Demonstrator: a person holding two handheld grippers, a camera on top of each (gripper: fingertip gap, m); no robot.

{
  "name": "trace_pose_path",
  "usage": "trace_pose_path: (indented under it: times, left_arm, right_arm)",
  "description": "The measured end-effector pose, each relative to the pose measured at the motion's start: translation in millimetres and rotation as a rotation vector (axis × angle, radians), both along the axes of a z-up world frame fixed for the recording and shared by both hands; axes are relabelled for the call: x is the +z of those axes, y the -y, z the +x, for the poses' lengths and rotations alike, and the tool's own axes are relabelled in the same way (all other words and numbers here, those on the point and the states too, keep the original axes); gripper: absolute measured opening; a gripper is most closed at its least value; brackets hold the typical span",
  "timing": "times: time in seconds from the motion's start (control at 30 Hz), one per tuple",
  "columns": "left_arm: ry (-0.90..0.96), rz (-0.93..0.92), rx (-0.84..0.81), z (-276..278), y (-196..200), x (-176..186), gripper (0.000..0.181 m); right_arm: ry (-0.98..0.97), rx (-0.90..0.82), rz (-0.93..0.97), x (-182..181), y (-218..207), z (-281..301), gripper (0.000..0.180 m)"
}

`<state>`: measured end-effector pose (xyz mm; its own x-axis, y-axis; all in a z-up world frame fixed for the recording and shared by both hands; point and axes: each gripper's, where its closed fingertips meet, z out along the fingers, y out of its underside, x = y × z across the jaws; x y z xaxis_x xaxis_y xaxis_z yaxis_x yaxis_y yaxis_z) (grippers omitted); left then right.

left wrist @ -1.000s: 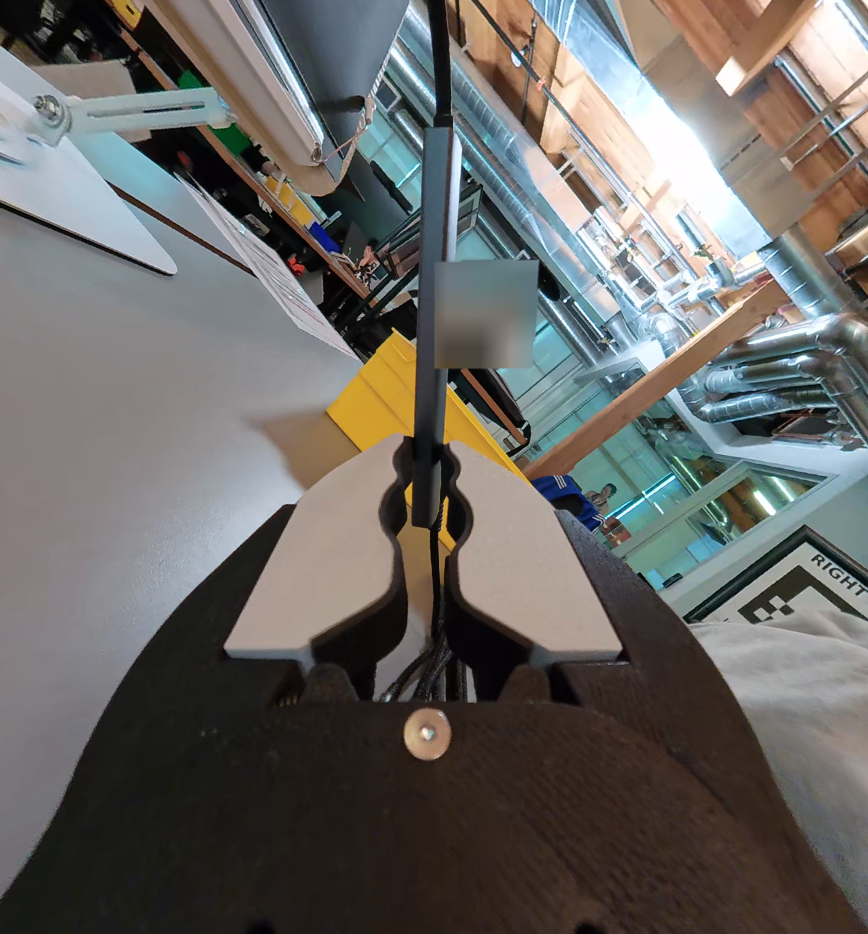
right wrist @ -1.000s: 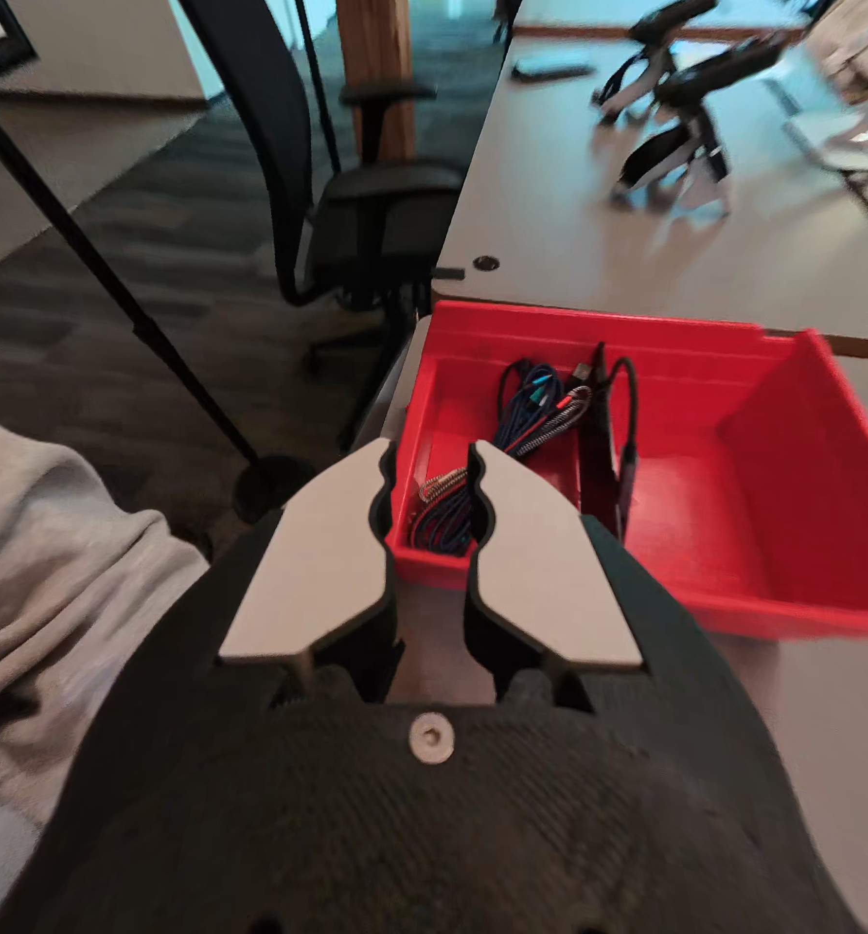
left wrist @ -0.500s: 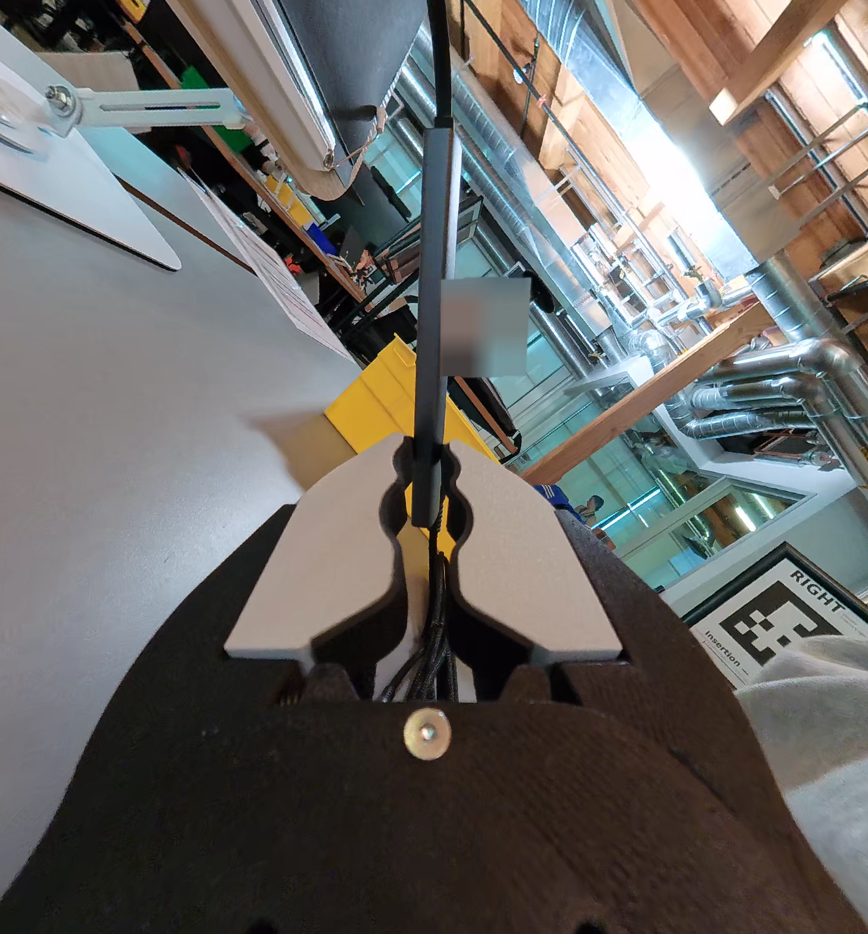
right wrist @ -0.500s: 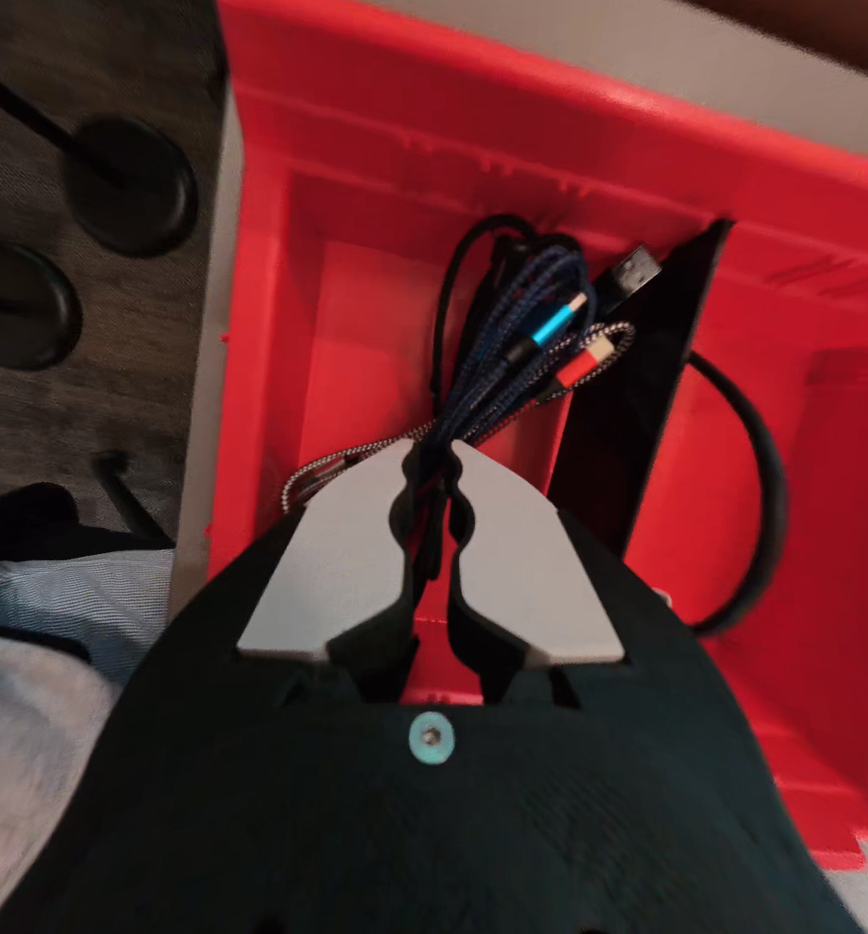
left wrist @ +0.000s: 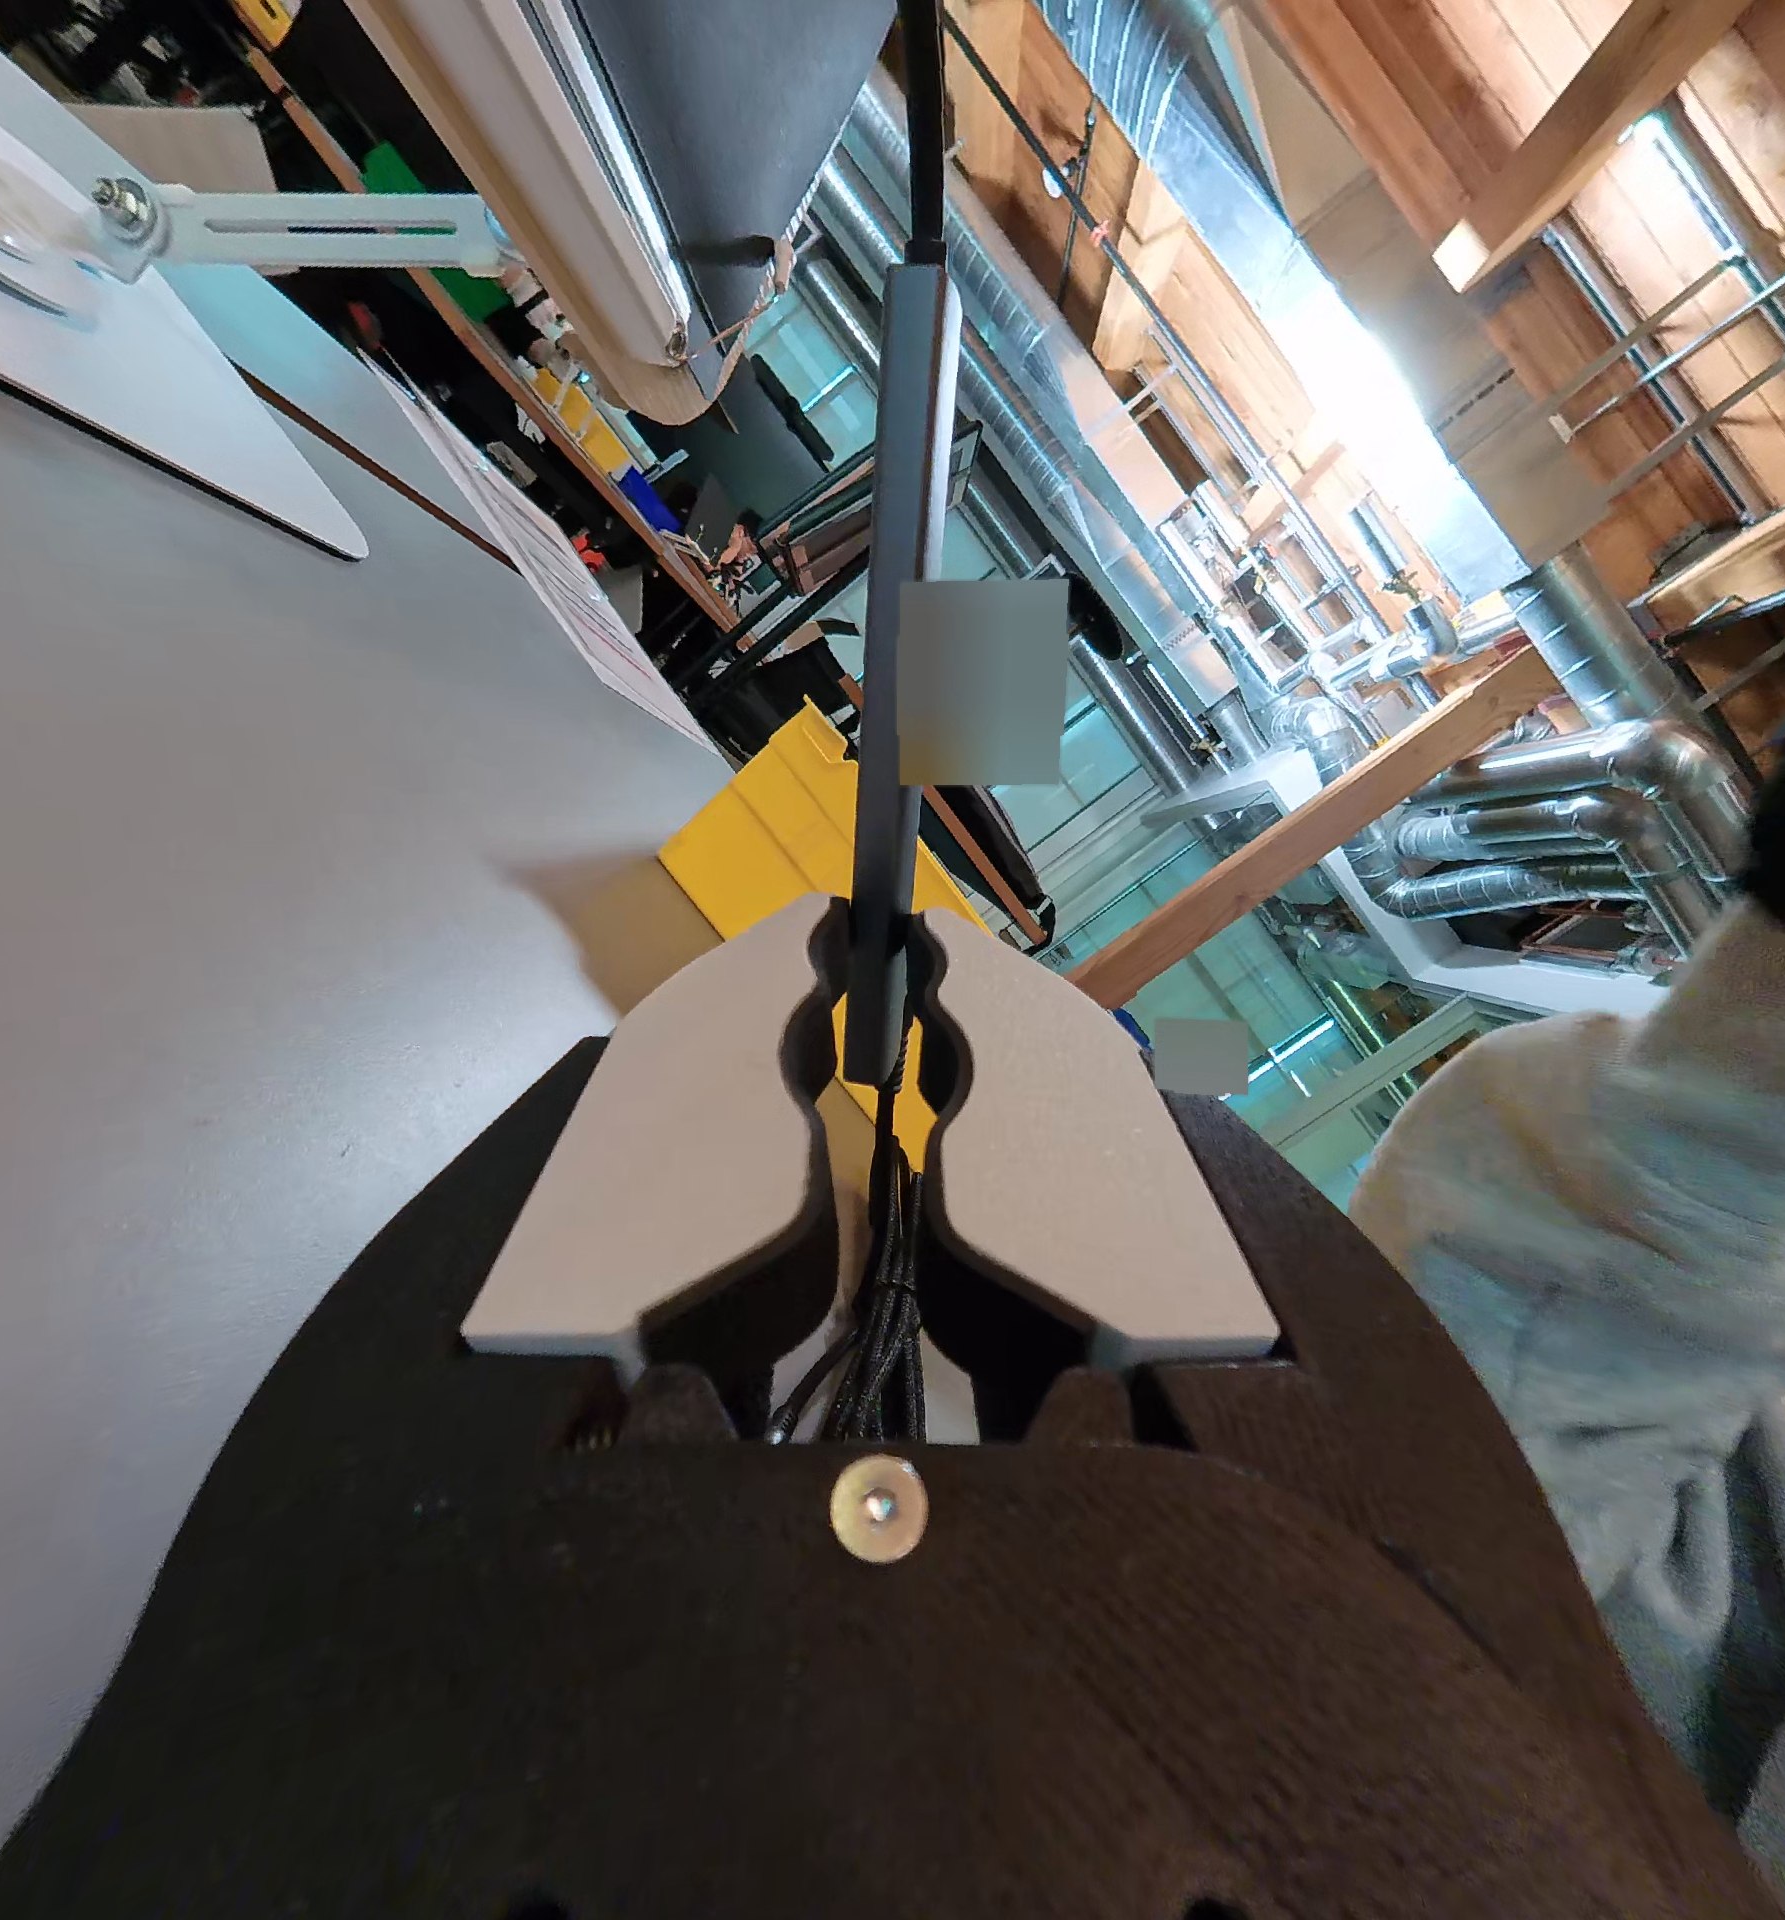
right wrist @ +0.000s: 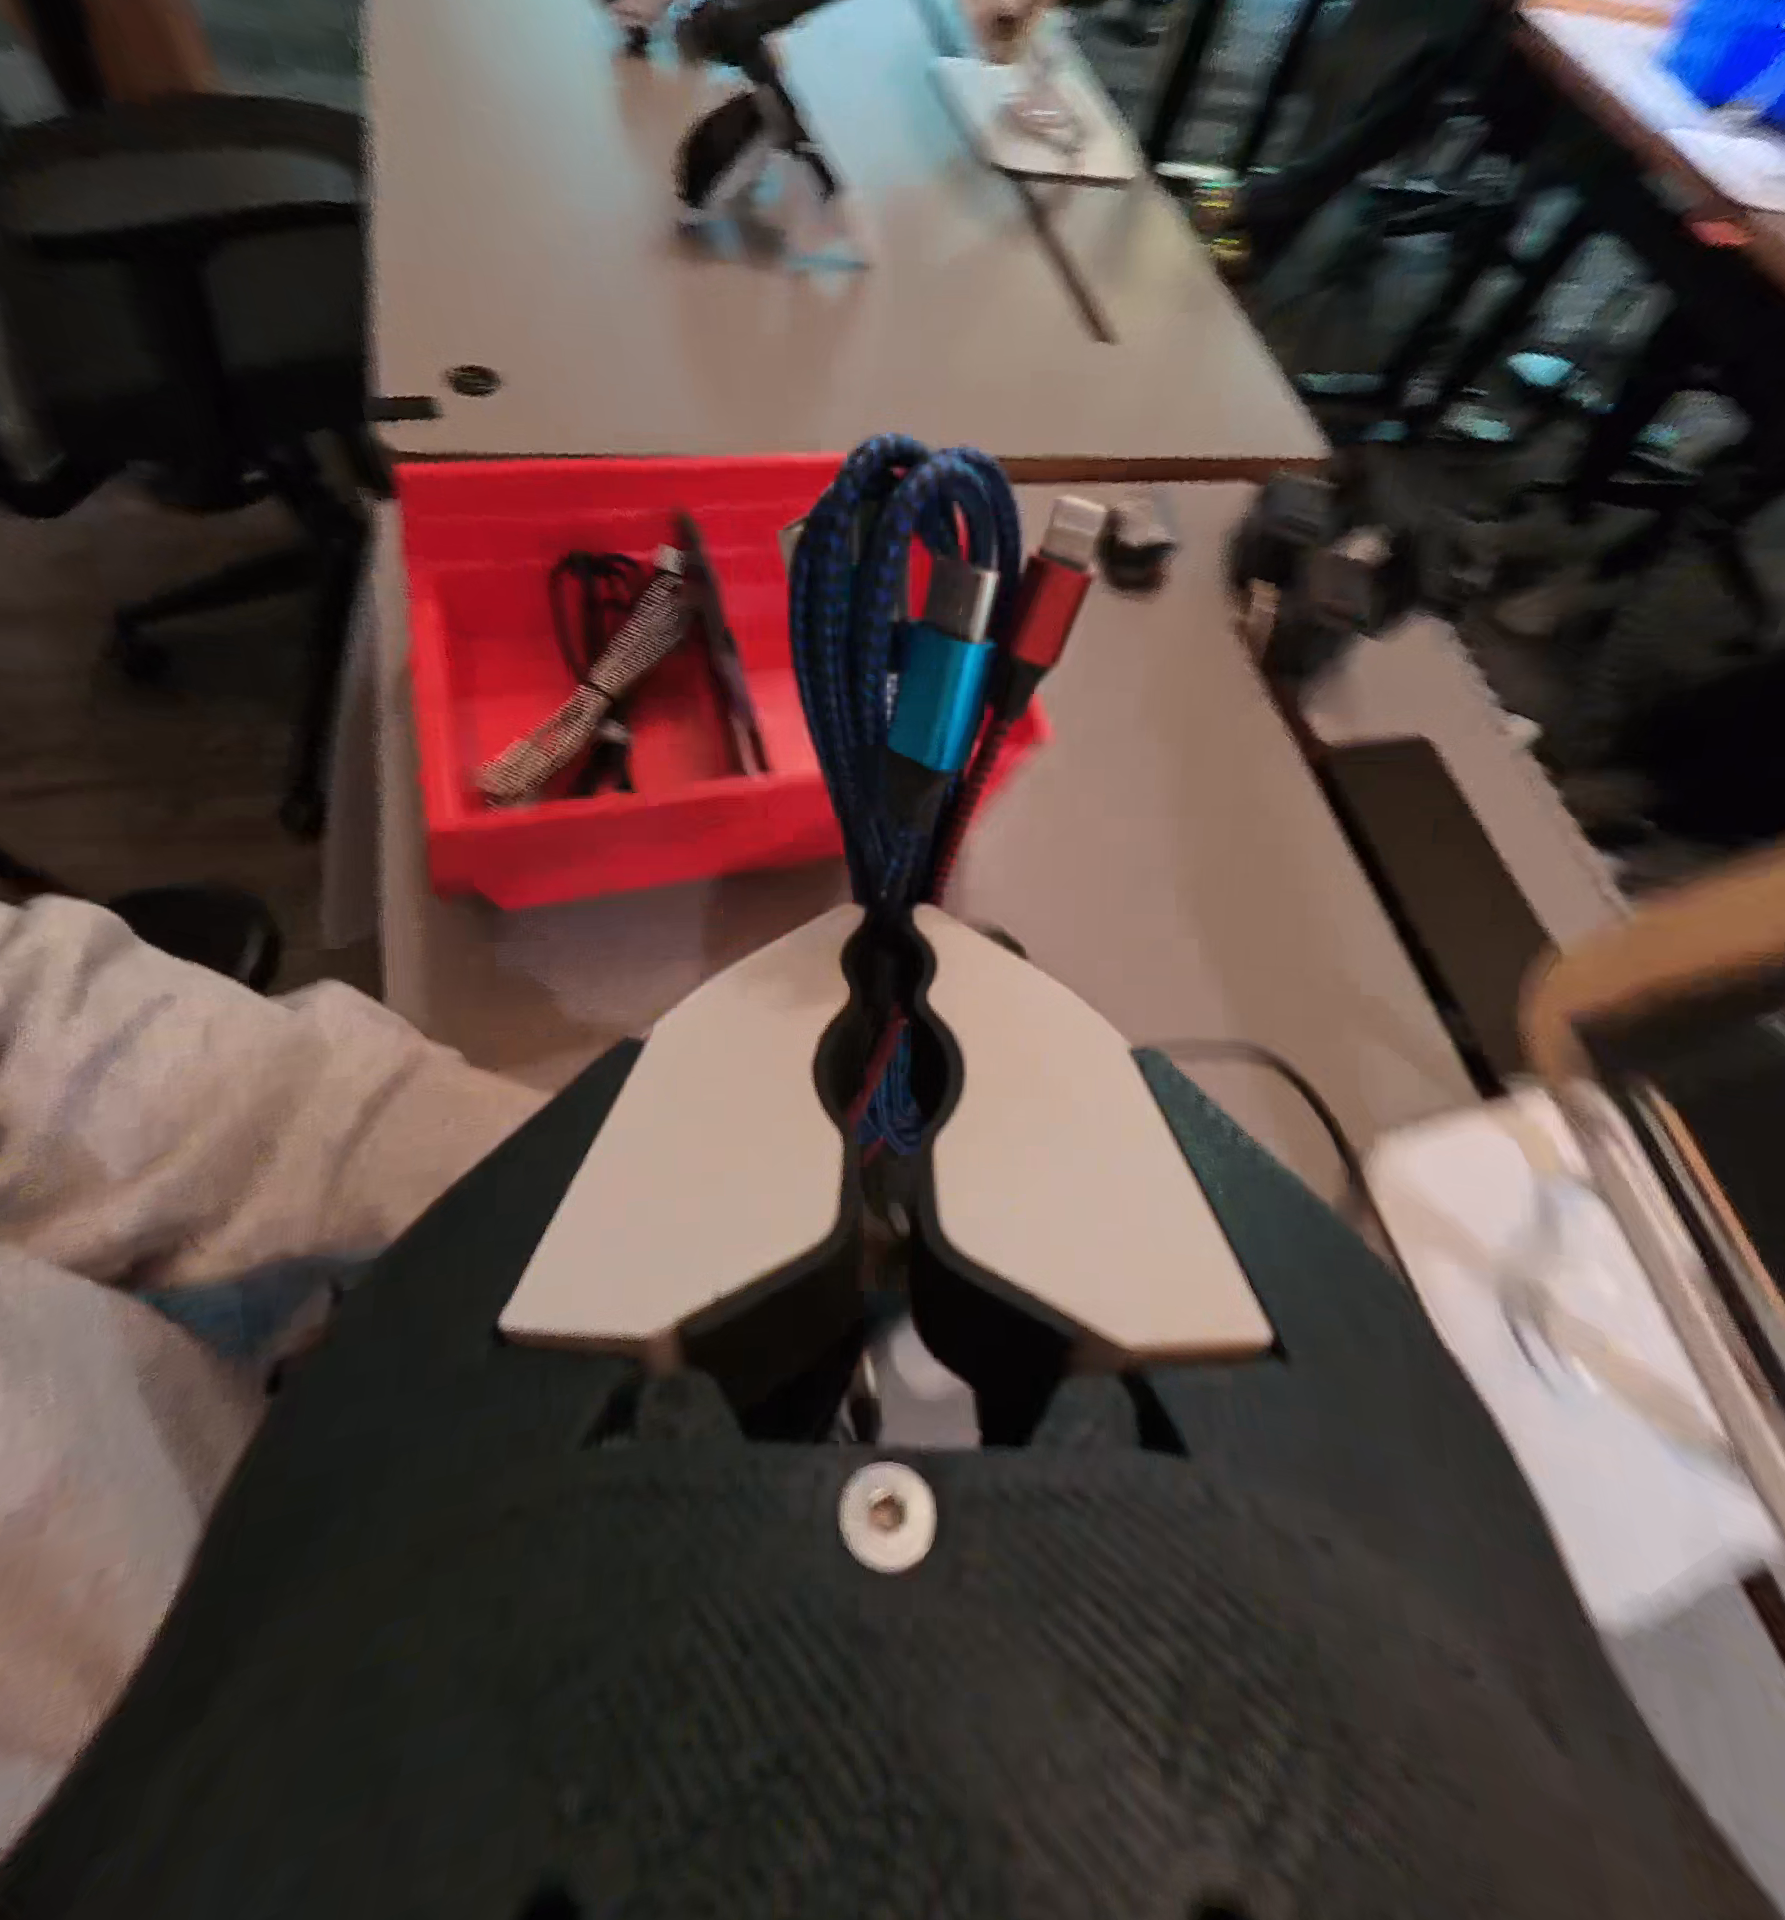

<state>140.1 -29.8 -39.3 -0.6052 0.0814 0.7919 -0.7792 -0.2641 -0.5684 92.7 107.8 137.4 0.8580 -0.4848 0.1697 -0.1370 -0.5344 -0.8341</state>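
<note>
Clamped between the closed fingers of the right gripper (right wrist: 883, 930) is a bundle of blue braided cables (right wrist: 883, 665), held at its waist so that the looped end and the plugs stand up past the fingertips. A blue-shelled plug (right wrist: 938, 694) and a red-shelled plug (right wrist: 1049, 608) are seen near the top of the bundle. The bundle is judged light and limp; braided sleeves give fair friction, but loose strands may slip out if only a few are caught, so the gathered middle is the better place to be gripped, not the plugs. Just behind, on the grey table (right wrist: 1127, 831), a red bin (right wrist: 597, 852) is seen with a grey braided cable (right wrist: 597, 686) and a black cable left inside.

In the left wrist view, the left gripper (left wrist: 875, 925) is closed on a slim dark bar (left wrist: 903, 582) with a black cable (left wrist: 921, 114) running from its far end; dark braided cords hang between the fingers. The bar is judged stiff, light and smooth-sided, likely to pivot when pinched by one end. Beyond it a yellow bin (left wrist: 774, 842) rests on a grey table (left wrist: 244, 831).
</note>
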Motion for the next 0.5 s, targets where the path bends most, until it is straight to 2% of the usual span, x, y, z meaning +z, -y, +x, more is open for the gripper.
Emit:
trace_pose_path:
  times: [0.17,0.27,0.37,0.5]
  left_arm:
    - [0.007,0.027,0.011,0,0,-3,0.010]
    - [0.012,0.075,0.020,0,2,-8,0.010]
    - [0.025,0.126,0.030,0,6,-12,0.011]
    - [0.034,0.157,0.067,2,5,-14,0.011]
  right_arm:
    - [0.033,-0.304,-0.089,-11,148,-30,0.003]
    - [-0.105,-0.359,-0.152,-48,205,-59,0.002]
    - [-0.256,-0.329,-0.246,-100,228,-81,0.002]
    - [-0.472,-0.213,-0.348,-176,214,-92,0.003]
